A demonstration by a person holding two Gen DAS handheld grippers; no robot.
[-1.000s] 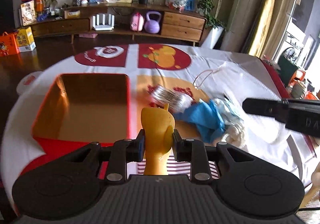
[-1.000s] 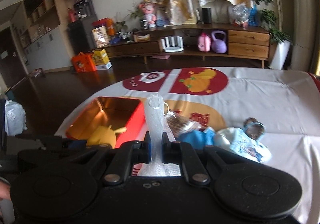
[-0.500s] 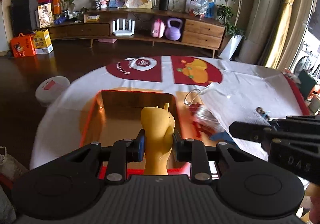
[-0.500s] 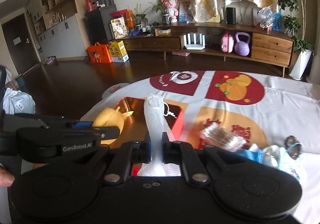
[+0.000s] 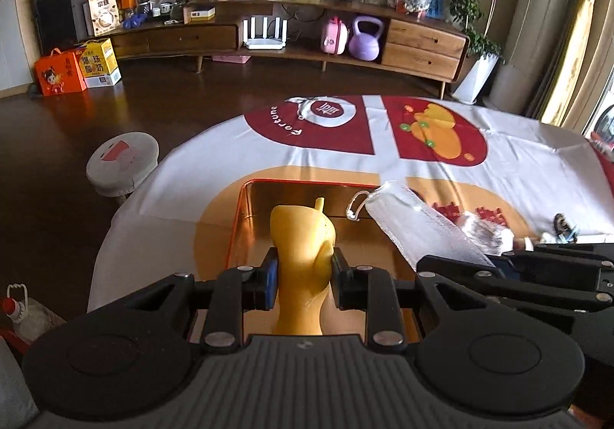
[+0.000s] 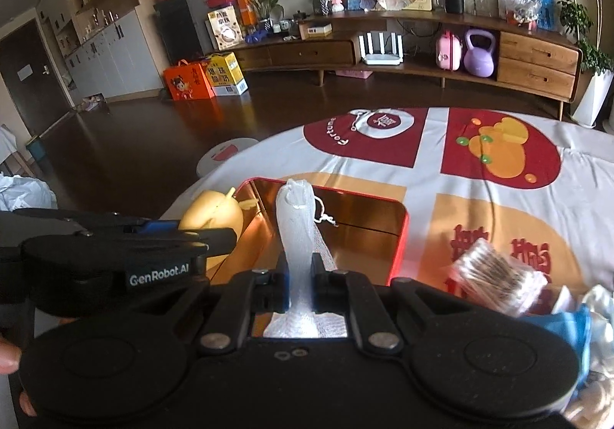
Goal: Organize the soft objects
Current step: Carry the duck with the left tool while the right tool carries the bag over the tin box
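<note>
Both our grippers hold soft things over the red tin.

Our left gripper (image 5: 301,277) is clamped on a yellow soft toy (image 5: 303,237), held above the tin (image 5: 240,221) with its gold inside — the tin sits on the printed tablecloth (image 5: 230,145). Our right gripper (image 6: 301,285) pinches a white mesh bag (image 6: 297,221) with a drawstring, also over the tin. More soft things — a blue cloth (image 6: 571,325) among them — lie on the cloth to the right.

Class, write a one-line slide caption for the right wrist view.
Right hand-held gripper pinches a white mesh bag above the red tray.
</note>
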